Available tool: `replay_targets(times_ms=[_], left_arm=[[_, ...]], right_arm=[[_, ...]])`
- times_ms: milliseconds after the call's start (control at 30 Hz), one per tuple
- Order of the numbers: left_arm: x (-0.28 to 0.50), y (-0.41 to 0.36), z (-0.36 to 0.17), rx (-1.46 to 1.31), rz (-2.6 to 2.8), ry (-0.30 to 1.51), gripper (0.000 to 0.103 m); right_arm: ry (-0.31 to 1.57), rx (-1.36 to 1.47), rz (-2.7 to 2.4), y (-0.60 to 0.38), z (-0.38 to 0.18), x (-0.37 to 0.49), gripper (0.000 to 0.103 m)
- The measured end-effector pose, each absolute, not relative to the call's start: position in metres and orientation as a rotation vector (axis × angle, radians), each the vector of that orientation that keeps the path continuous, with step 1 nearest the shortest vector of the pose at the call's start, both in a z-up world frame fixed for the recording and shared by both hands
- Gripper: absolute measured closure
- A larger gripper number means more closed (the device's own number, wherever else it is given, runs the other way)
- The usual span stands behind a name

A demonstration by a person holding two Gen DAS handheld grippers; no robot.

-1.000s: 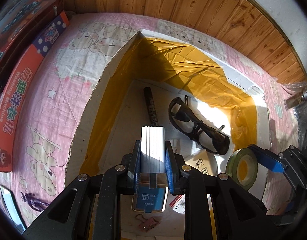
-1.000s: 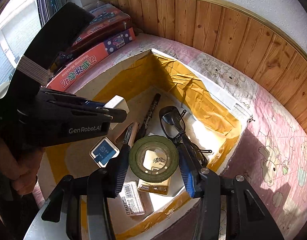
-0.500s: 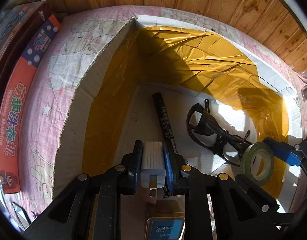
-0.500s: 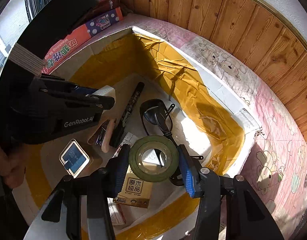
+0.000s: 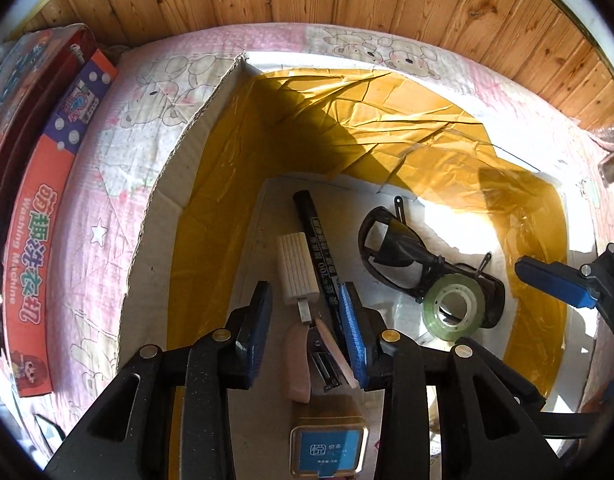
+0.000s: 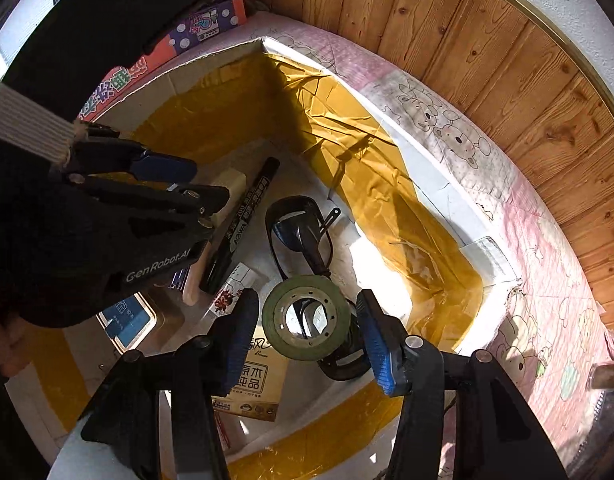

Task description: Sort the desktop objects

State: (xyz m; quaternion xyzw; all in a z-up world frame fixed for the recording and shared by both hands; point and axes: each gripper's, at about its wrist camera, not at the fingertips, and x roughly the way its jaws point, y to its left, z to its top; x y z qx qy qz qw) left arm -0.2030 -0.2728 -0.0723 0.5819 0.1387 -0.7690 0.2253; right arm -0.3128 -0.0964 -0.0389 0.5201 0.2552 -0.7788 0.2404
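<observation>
A: State of the left tongs [image 5: 305, 332]?

B: Spreading. The white charger [image 5: 297, 268] lies on the box [image 5: 211, 120] floor at lower centre of the left view, between the pads but touched by neither. Its plug end points toward the camera; the marker [image 5: 317, 252] lies just beside it on the right.

A: And the right tongs [image 6: 307, 334]?

B: Also spreading. The green tape [image 6: 307, 324] sits between the pads at lower centre of the right view, with a gap showing on both sides. It rests tilted on the black glasses [image 6: 303, 228] and a small carton [image 6: 253, 384]. No pinch on it.

A: Handling notes for the charger?

B: Judged light and rigid. The ribbed shell gives fair friction; the smooth faces may slip. Take hold across the two broad sides at mid-body, never on the metal prongs.

A: For the tape?

B: Light, stiff ring with a hard core. Take hold across the outer diameter, or with one pad inside the core and one outside. The outer wrap may be tacky and cling to a pad on release.

A: Hazards nearby?

B: The glasses are thin-framed and probably fragile; avoid pressing the tape down on them. A blue tin [image 5: 327, 450] sits at the bottom edge of the left view, clear of both tongs
</observation>
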Motion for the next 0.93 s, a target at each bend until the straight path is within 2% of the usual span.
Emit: replay_targets(times_ms=[67, 200, 367, 433, 633, 933], left_arm=[[-0.199, -0.270, -0.069, 1.595, -2.121, 0.395, 0.066], [-0.181, -0.263, -0.055, 1.563, -2.145, 0.427, 0.065], [-0.156, -0.244, -0.035, 1.513, -2.192, 0.387, 0.047], [-0.143, -0.233, -0.027, 1.481, -2.207, 0.375, 0.044], [-0.108, -0.189, -0.006, 1.426, -2.264, 0.363, 0.043], [-0.071, -0.140, 0.020, 1.365, -2.297, 0.302, 0.043]], right_arm=[[0.693, 1.427, -2.131, -0.094, -0.036, -0.310, 0.045], [0.668, 1.435, -2.111, -0.087, -0.027, -0.299, 0.044], [0.695, 1.370, -2.035, -0.081, -0.009, -0.251, 0.043], [0.704, 1.341, -2.026, -0.077, -0.002, -0.230, 0.042], [0.698, 1.312, -2.008, -0.063, 0.008, -0.181, 0.041], [0.832, 1.280, -2.016, -0.054, 0.001, -0.132, 0.041]])
